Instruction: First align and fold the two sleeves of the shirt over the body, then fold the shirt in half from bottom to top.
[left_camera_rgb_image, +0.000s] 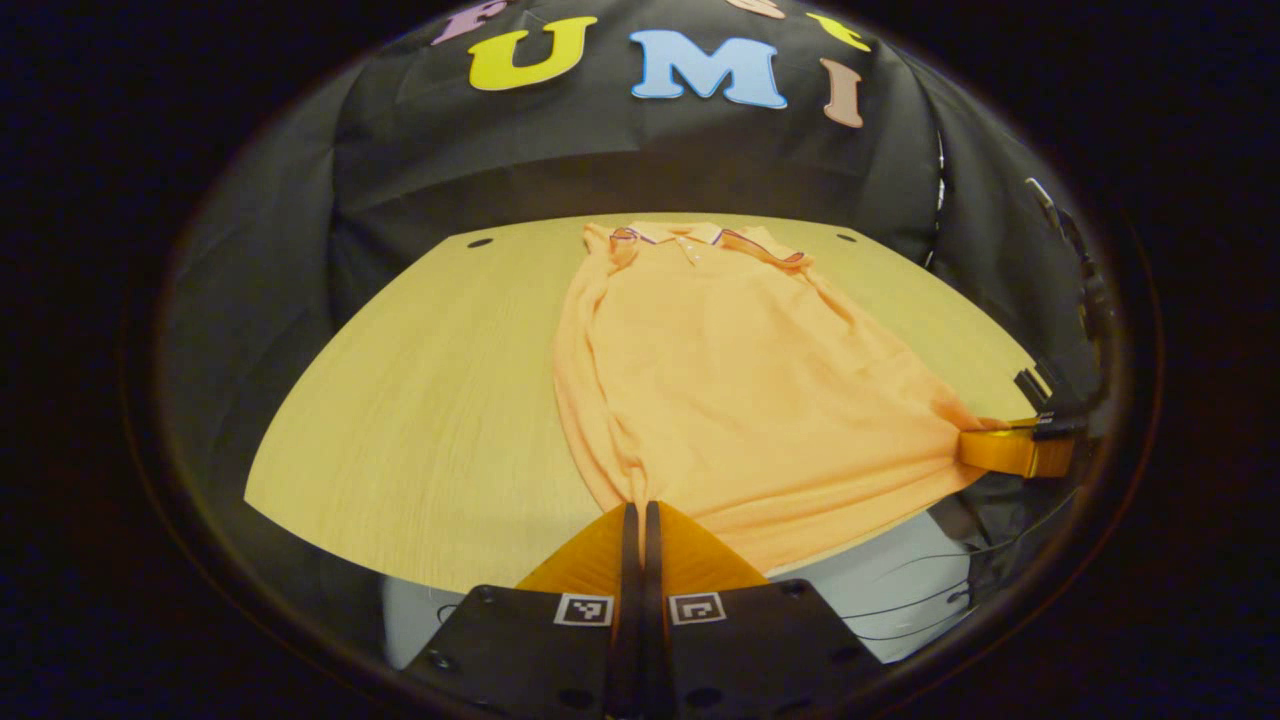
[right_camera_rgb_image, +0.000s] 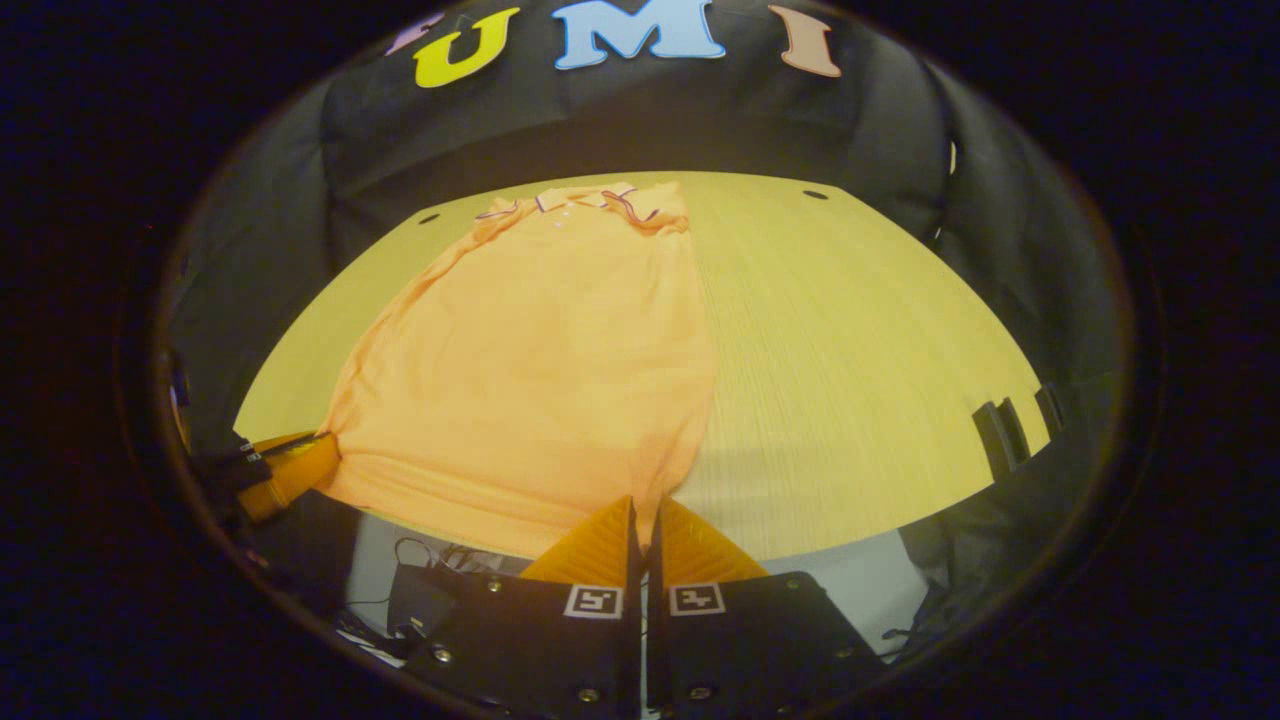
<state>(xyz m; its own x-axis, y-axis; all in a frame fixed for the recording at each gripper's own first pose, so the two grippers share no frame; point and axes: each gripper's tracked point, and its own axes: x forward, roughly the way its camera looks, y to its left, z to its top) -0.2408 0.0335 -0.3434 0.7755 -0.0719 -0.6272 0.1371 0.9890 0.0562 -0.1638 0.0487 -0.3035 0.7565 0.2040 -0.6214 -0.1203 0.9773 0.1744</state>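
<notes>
Item: orange polo shirt (left_camera_rgb_image: 730, 390), lying on the wooden table (left_camera_rgb_image: 420, 400). Collar (left_camera_rgb_image: 680, 233) at the table's far edge, next to the black booth wall; hem at the table's near edge, partly hanging over it. Both sleeves lie folded in over the body.

Left gripper (left_camera_rgb_image: 641, 510): at the table's near edge, fingers pressed together with hardly a gap, pinching the shirt's hem corner on that side.

Right gripper (right_camera_rgb_image: 640, 505): also at the table's near edge, fingers closed tight on the opposite hem corner. In the left gripper view it appears farther off (left_camera_rgb_image: 985, 440), the cloth drawn into a taut point at its tips.
</notes>
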